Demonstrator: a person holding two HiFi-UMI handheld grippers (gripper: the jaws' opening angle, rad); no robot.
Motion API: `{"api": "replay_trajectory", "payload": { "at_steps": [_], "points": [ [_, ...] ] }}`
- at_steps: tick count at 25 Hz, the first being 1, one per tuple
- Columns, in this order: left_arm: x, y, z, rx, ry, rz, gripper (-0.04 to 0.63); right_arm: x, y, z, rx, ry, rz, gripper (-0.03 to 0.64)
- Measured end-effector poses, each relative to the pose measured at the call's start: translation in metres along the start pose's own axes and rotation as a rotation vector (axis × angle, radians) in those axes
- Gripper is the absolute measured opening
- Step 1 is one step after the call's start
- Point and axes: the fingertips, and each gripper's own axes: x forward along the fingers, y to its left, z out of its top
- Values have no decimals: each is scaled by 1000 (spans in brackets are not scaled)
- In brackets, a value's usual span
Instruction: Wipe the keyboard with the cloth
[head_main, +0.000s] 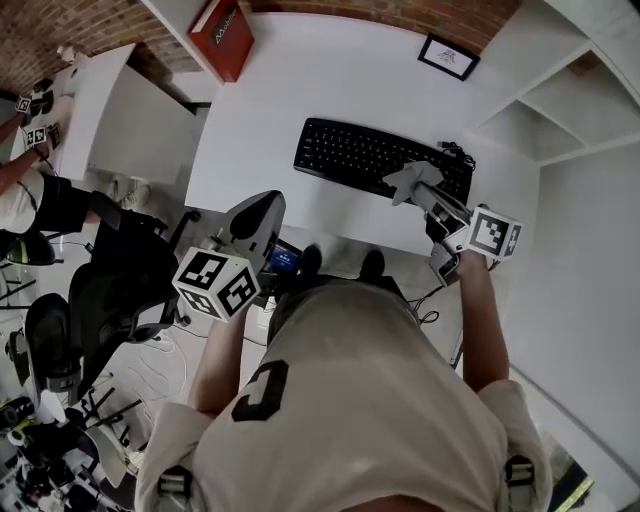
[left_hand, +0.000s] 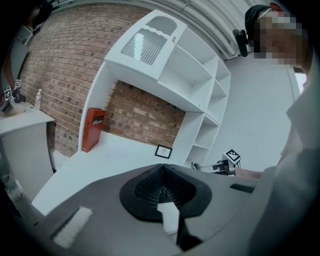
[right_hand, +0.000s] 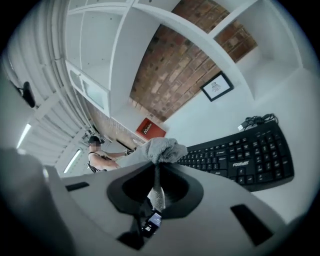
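Observation:
A black keyboard (head_main: 375, 158) lies on the white desk (head_main: 330, 80), with its cable at the right end. My right gripper (head_main: 418, 189) is shut on a grey cloth (head_main: 410, 179), held just above the keyboard's front right part. In the right gripper view the cloth (right_hand: 161, 149) bunches at the jaw tips and the keyboard (right_hand: 240, 155) spreads to the right. My left gripper (head_main: 255, 218) hangs off the desk's front edge at the left, shut with nothing in it; its jaws meet in the left gripper view (left_hand: 161, 167).
A red book (head_main: 222, 35) leans at the desk's back left. A small black picture frame (head_main: 448, 56) stands at the back right. White shelves (head_main: 560, 110) rise on the right. A black office chair (head_main: 120, 280) stands left of the person. Another person (head_main: 25, 190) works at the far left.

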Motion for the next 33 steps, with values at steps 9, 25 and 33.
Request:
{"api": "replay_trajectory", "payload": {
  "at_steps": [9,25,33],
  "points": [
    [-11,28,-3,15,36,-129,5,56,65,-39,17,14,75,25],
    [-1,44,-6,21,120,-274,5,49,125,-62,-126,-21,8,25],
    [-5,-5,3,-74,56,-294,5,17,153,-52,-93,-31,184,25]
  ]
}}
